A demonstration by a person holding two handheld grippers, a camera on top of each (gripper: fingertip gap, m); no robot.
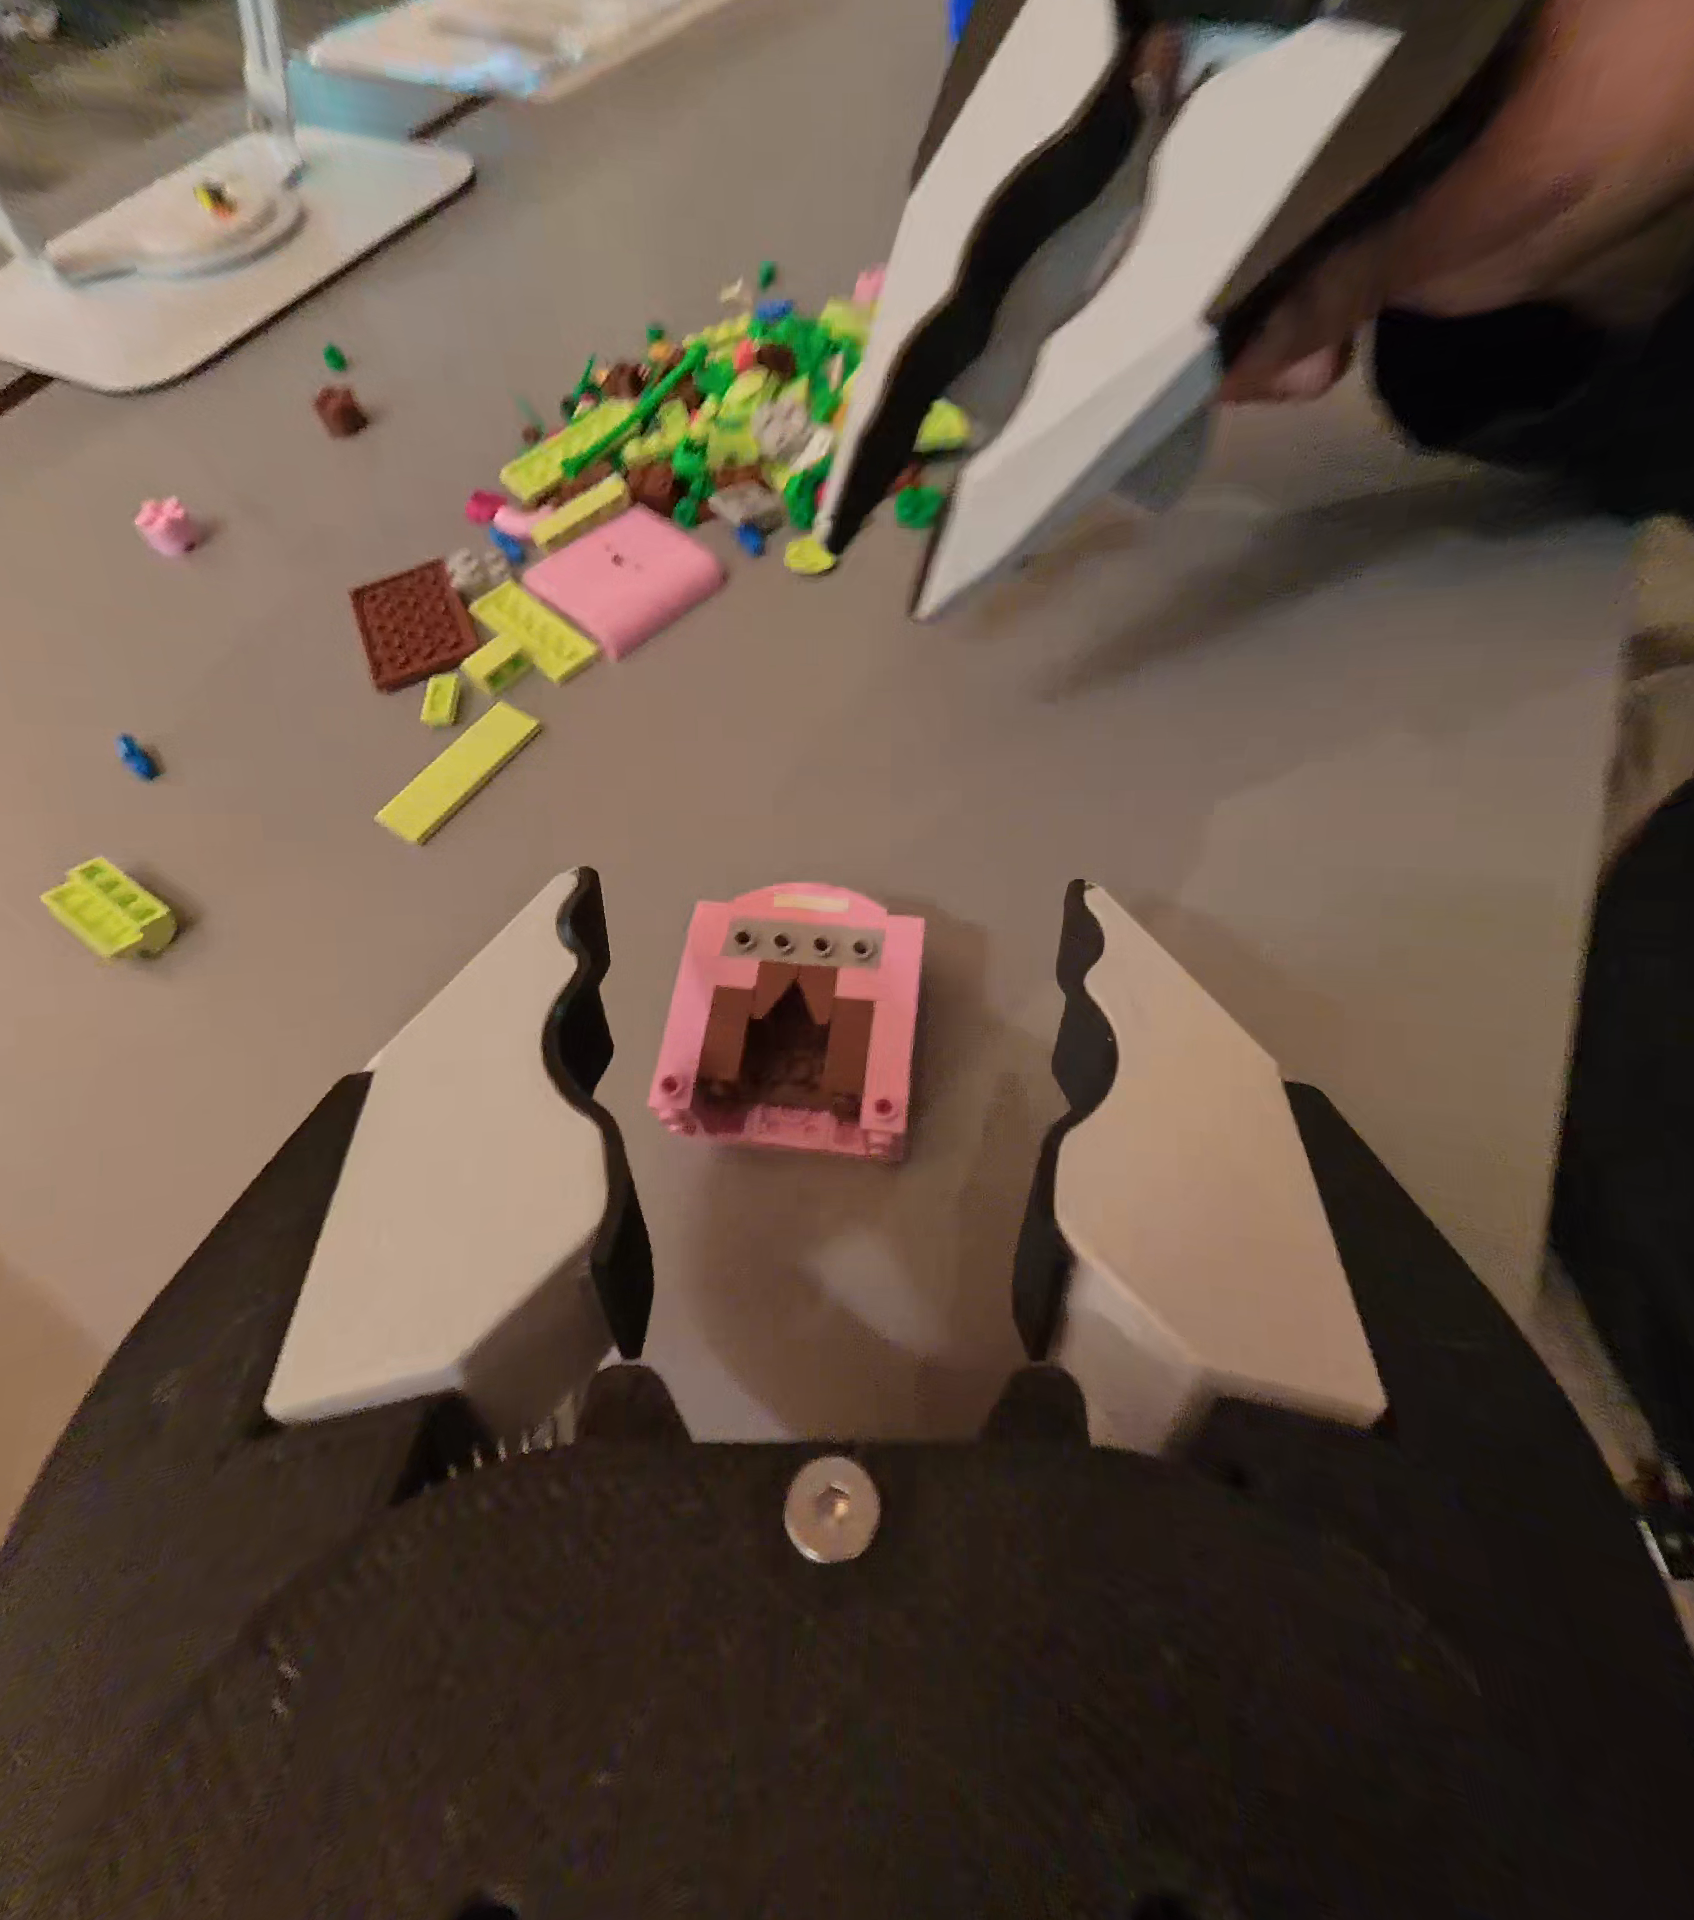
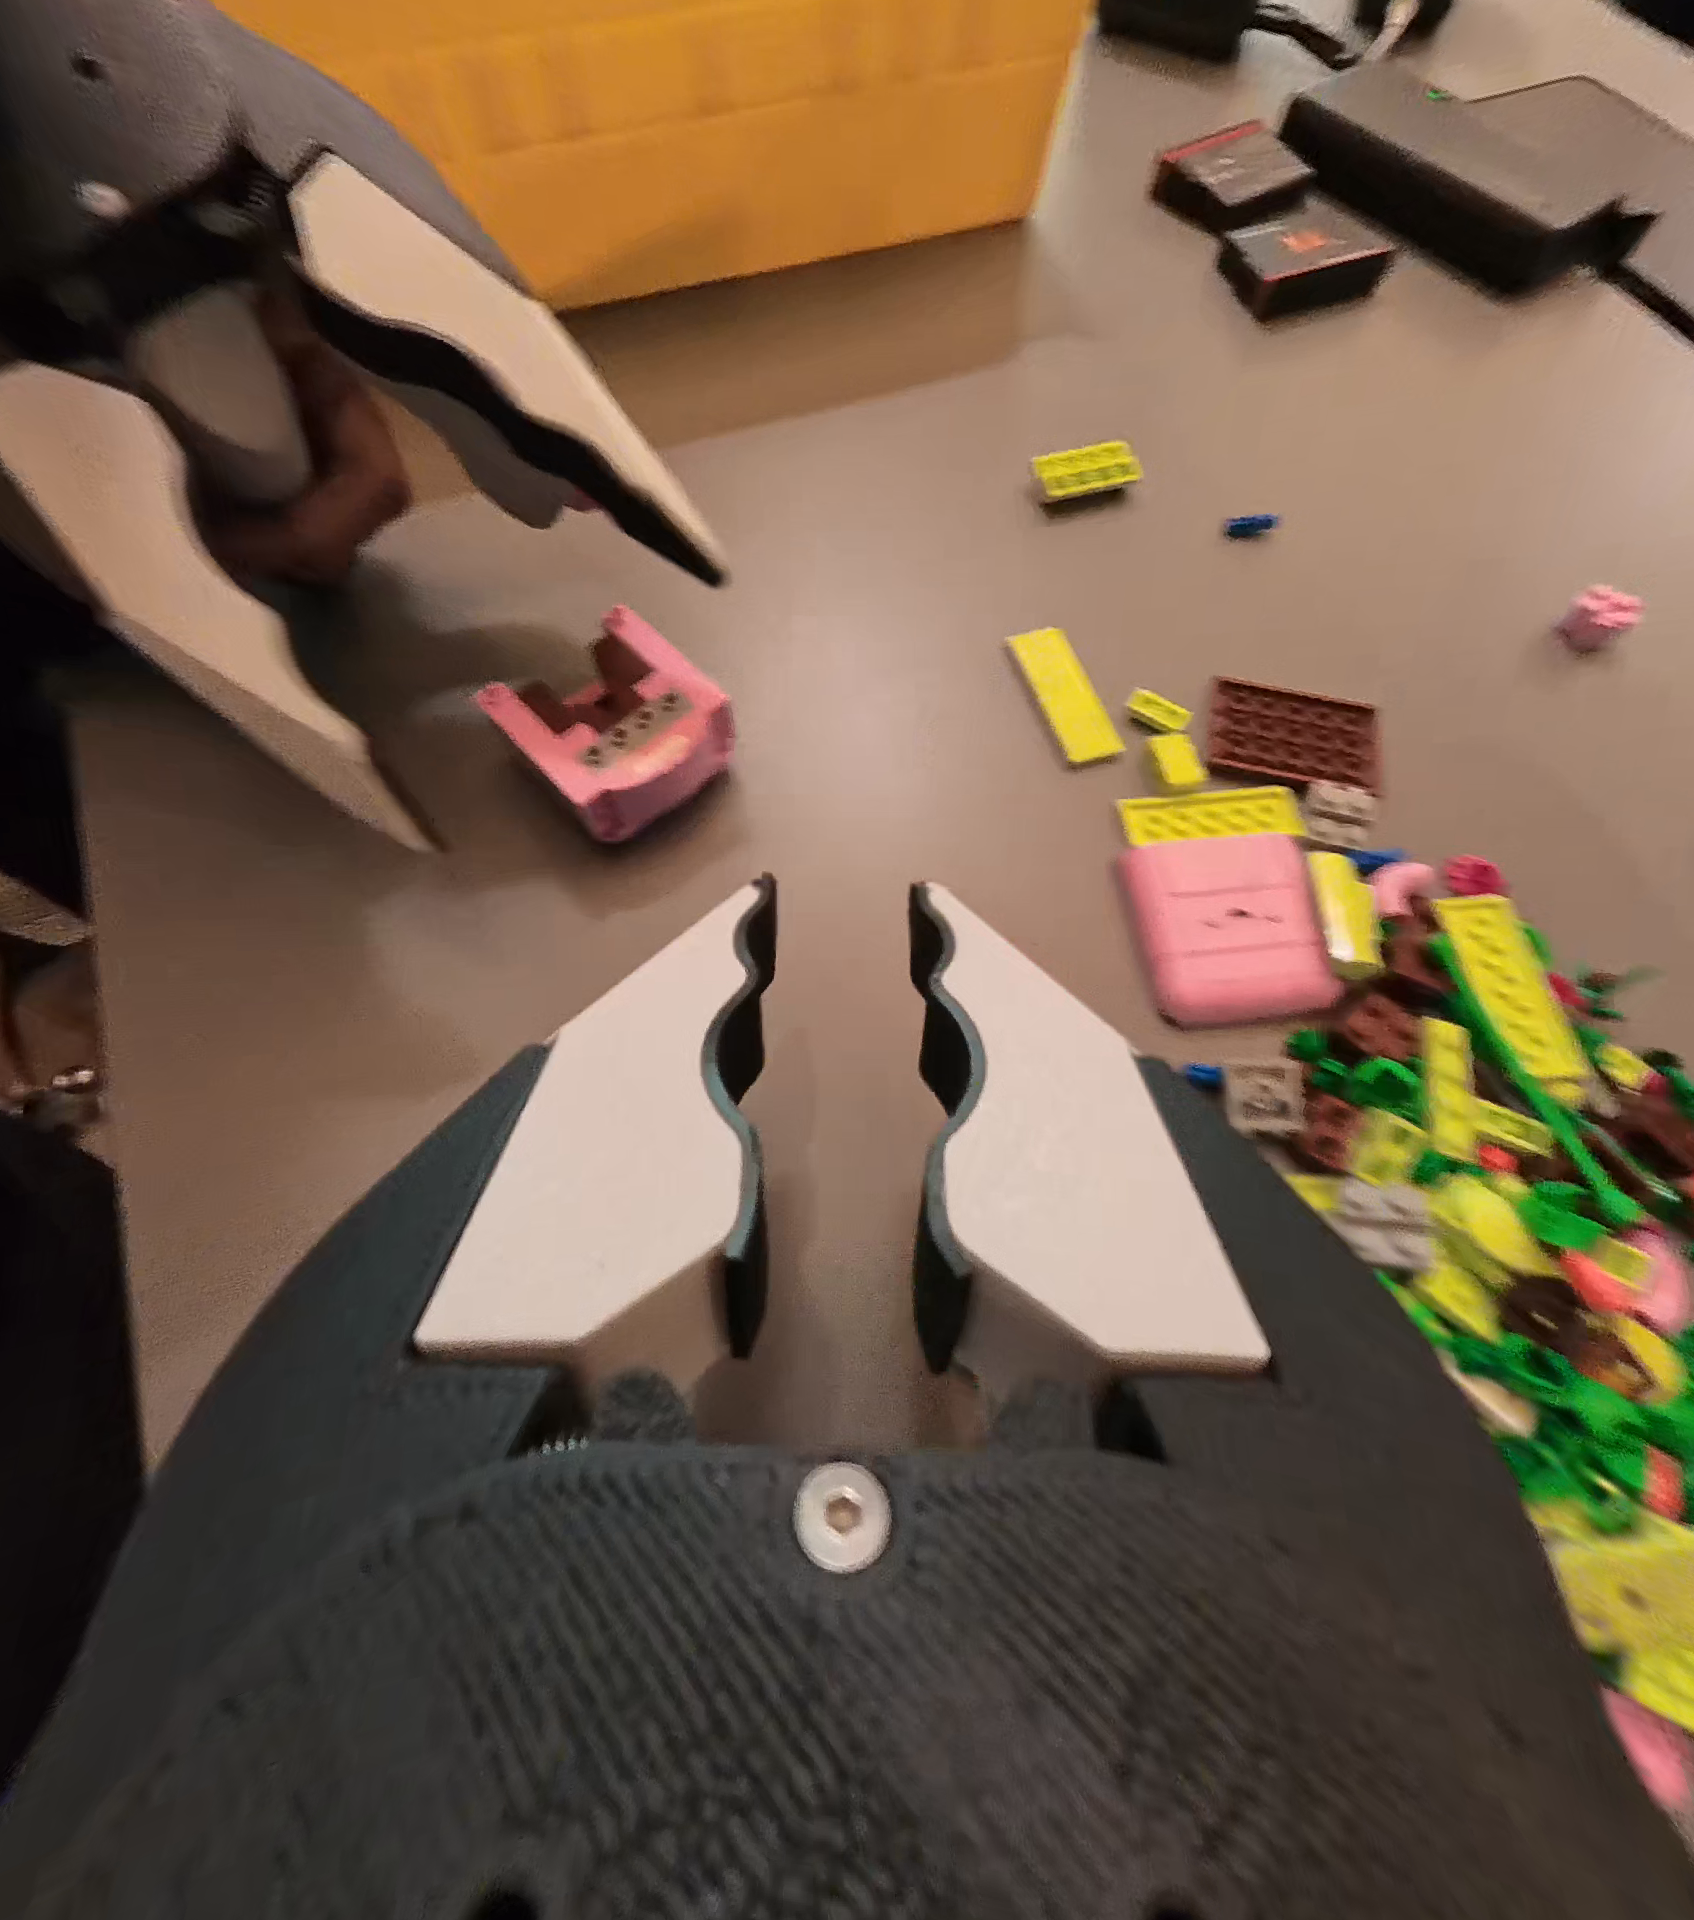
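Observation:
A small pink brick build with a brown inside [image 1: 789, 1023] stands on the grey table. My left gripper [image 1: 830, 896] is open and empty, its fingers on either side of the build without touching it. In the right wrist view the build [image 2: 627, 743] sits below the left gripper [image 2: 573, 717]. My right gripper [image 2: 841, 891] is open with a narrow gap and empty, above bare table beside the brick pile [image 2: 1549, 1174]. In the left wrist view the right gripper [image 1: 879, 577] hangs over the near edge of the pile [image 1: 718, 416].
Loose pieces lie around: a pink curved panel [image 1: 625, 587], a brown plate [image 1: 412, 623], a long lime tile [image 1: 458, 769], a lime brick [image 1: 110, 906], a pink brick [image 1: 168, 525]. A white stand base [image 1: 199, 260] at back left. Black boxes [image 2: 1269, 208] and a yellow box [image 2: 718, 125]. The long lime tile [image 1: 458, 769] lies around 10 cm away from my left fingertips. Look for it in the right wrist view [image 2: 1059, 692] too.

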